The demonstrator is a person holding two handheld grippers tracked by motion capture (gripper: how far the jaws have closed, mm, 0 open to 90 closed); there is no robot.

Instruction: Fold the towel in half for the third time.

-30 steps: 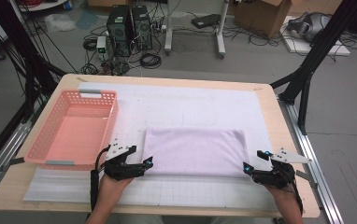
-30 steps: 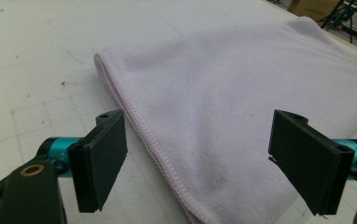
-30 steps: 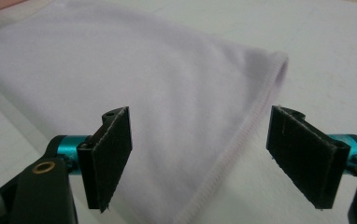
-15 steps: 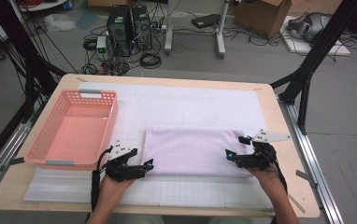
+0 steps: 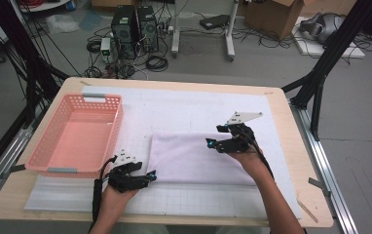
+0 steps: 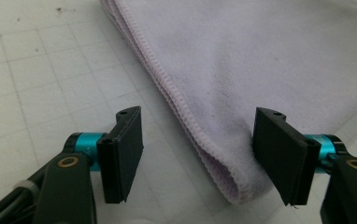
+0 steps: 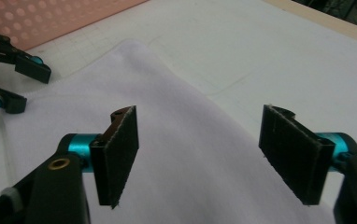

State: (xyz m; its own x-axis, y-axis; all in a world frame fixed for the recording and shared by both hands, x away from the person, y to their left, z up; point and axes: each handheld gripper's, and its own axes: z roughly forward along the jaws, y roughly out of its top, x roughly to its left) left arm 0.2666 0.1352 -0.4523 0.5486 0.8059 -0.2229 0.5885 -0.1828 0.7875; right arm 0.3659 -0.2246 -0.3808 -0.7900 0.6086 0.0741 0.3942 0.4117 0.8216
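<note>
Both jaws spread and just been closing: left gripper [image 6: 197, 156] straddles the folded lilac towel [image 6: 270, 70] corner unpinched, right gripper [image 7: 200, 158] above its middle.

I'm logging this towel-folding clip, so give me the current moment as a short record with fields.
work: folding a lilac towel on a white grid mat
left gripper: at the towel's near left corner, jaws apart and just closing, corner between them
right gripper: raised over the towel's right part, jaws apart, nothing held
basket: pink, left of the towel, empty
table: light wood
</note>
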